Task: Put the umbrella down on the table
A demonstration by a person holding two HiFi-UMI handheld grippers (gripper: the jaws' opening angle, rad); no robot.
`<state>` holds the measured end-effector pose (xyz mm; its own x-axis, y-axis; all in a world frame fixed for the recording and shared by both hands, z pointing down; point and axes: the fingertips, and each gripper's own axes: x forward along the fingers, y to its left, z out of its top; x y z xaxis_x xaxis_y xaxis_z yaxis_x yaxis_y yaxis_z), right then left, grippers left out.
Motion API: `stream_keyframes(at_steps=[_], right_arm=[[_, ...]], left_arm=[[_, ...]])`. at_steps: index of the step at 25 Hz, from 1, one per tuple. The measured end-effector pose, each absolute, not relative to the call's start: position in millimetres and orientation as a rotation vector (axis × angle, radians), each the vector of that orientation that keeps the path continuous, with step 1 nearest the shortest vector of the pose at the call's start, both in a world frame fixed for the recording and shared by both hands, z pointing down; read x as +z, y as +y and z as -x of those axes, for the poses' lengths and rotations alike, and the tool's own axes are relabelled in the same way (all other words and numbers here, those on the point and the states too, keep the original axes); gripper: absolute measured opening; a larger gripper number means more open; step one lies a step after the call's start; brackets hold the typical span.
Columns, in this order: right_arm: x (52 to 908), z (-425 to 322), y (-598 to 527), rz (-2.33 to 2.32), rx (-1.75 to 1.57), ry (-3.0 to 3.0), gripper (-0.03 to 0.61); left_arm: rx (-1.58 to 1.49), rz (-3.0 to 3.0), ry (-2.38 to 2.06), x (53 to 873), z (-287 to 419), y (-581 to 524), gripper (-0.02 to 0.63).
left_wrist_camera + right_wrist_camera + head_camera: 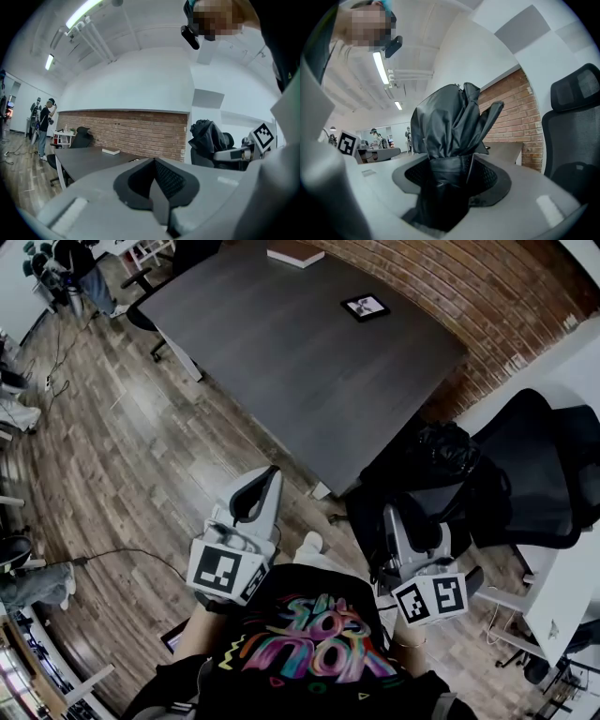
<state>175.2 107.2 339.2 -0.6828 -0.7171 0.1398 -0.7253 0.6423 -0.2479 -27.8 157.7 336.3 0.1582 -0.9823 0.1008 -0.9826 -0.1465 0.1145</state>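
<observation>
Evidently to carry it, the right gripper (451, 174) pinches the folded black umbrella (449, 119) by its bundled canopy, upright and short of the table (281, 352). The left gripper (154, 180), jaws pressed together, holds nothing.

- The umbrella (449, 123) is showing as a black, collapsed bundle of glossy, crumpled fabric, with its loose folds flaring outward at the far end.
- It is sitting pinched at its narrower, wrapped part between the jaws of the right gripper (452, 176), which are pressing on it from both sides, and it is sticking out ahead of them.
- It is hanging in the air just off the table's near corner, not touching the top; its handle is possibly lying behind the jaws, out of sight.
- The table (281, 352) is standing on pale legs, its broad, dark grey, matte top lying level.
</observation>
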Motion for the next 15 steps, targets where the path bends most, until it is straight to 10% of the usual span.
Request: stream_keyframes(at_steps=[15], right_arm=[[349.6, -154.1, 55.1, -1.21, 0.471, -2.822, 0.242]], left_arm=[[0.023, -2.274, -1.917, 347.7, 40.0, 103.4, 0.0]])
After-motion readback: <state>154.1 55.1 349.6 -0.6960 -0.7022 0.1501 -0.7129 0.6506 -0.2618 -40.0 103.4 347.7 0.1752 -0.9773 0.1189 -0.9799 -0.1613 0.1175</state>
